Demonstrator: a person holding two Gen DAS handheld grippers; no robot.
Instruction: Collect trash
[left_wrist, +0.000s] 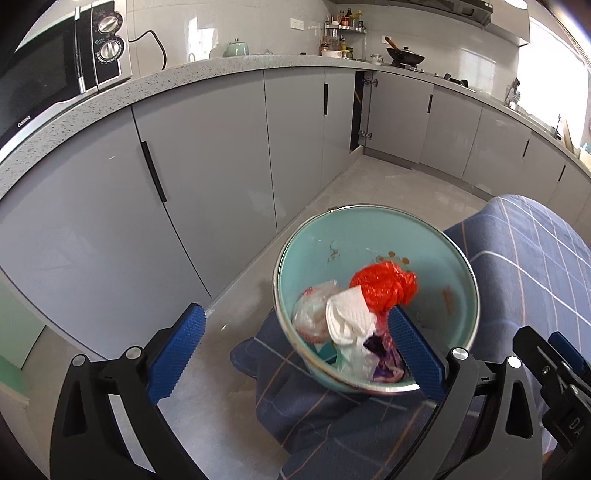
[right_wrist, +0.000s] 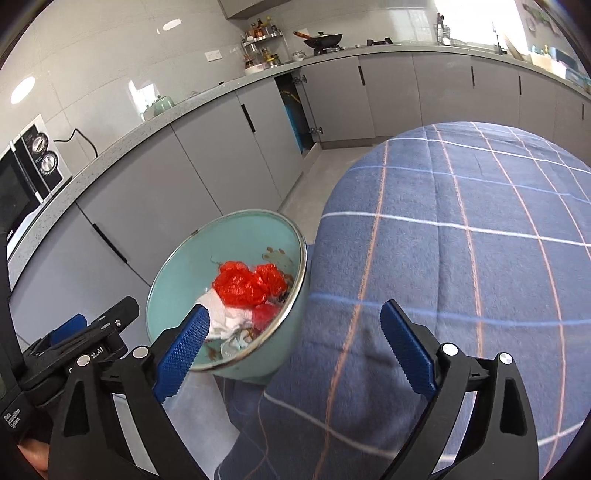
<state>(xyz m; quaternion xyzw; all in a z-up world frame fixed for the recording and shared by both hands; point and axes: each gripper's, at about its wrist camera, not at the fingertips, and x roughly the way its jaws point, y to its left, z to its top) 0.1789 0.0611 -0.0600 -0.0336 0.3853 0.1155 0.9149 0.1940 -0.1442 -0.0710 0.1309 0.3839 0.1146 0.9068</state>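
A teal enamel bowl (left_wrist: 424, 251) with a metal rim sits tilted at the edge of a blue checked tablecloth (left_wrist: 535, 258). It holds a crumpled red plastic bag (left_wrist: 384, 284), a white paper tissue (left_wrist: 347, 317), a clear plastic wrapper (left_wrist: 314, 310) and a purple scrap (left_wrist: 384, 362). My left gripper (left_wrist: 295, 350) is open, its right finger inside the bowl beside the trash. In the right wrist view the bowl (right_wrist: 236, 247) and red bag (right_wrist: 247, 284) lie left of centre. My right gripper (right_wrist: 291, 354) is open and empty, its left finger over the bowl's near rim.
Grey cabinets (left_wrist: 207, 155) under a speckled counter (left_wrist: 221, 70) run along the left and back. A microwave (left_wrist: 62, 62) stands on the counter at left. One cabinet door (left_wrist: 360, 110) hangs open at the far corner. Grey floor (left_wrist: 388, 184) lies between table and cabinets.
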